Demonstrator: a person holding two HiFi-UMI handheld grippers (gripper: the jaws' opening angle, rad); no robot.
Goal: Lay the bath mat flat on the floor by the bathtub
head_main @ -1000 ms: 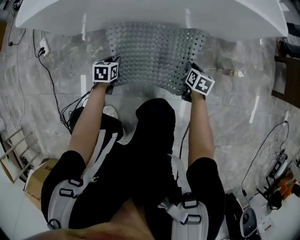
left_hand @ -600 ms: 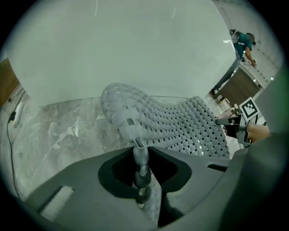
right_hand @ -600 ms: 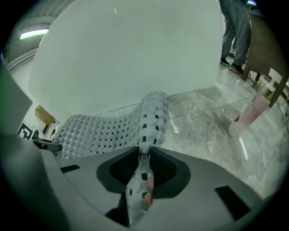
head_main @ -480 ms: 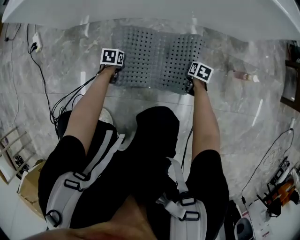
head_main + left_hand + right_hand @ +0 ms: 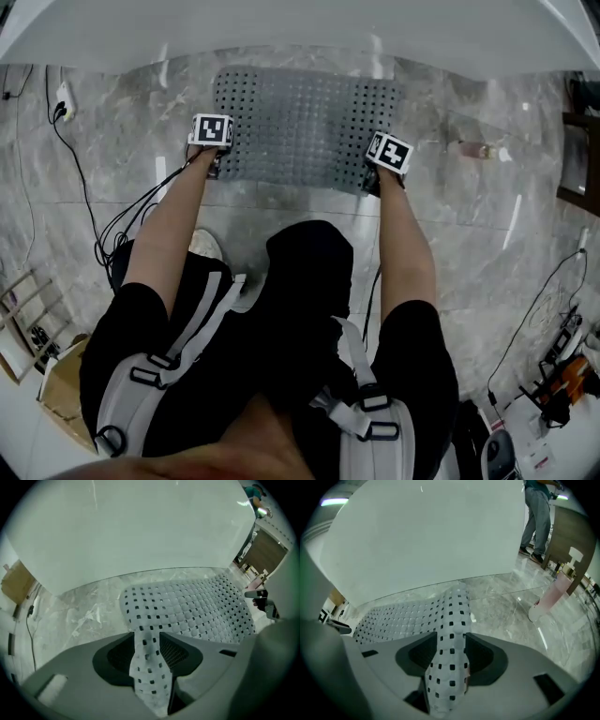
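Judged soft, light and floppy, the bath mat (image 5: 305,127) is best taken at its lower corners, each lying loose between the wide, just-opened jaws of the left gripper (image 5: 149,651) and the right gripper (image 5: 452,656).

Grey perforated bath mat (image 5: 300,127) — spread on floor (image 5: 141,122), near corners lifted.

I'm in a bathroom, or a mock-up of one. A big white tub (image 5: 281,37) runs across in front of me on a floor (image 5: 487,234) of grey veined marble tiles. A perforated mat (image 5: 300,127) lies beside it and a pink pump bottle (image 5: 553,595) stands on the tiles nearby. It hardly looks lived in, though: loose cables (image 5: 86,197) trail over the floor, a cardboard box (image 5: 58,375) sits to my left, and another person (image 5: 536,517) stands past the tub's end.
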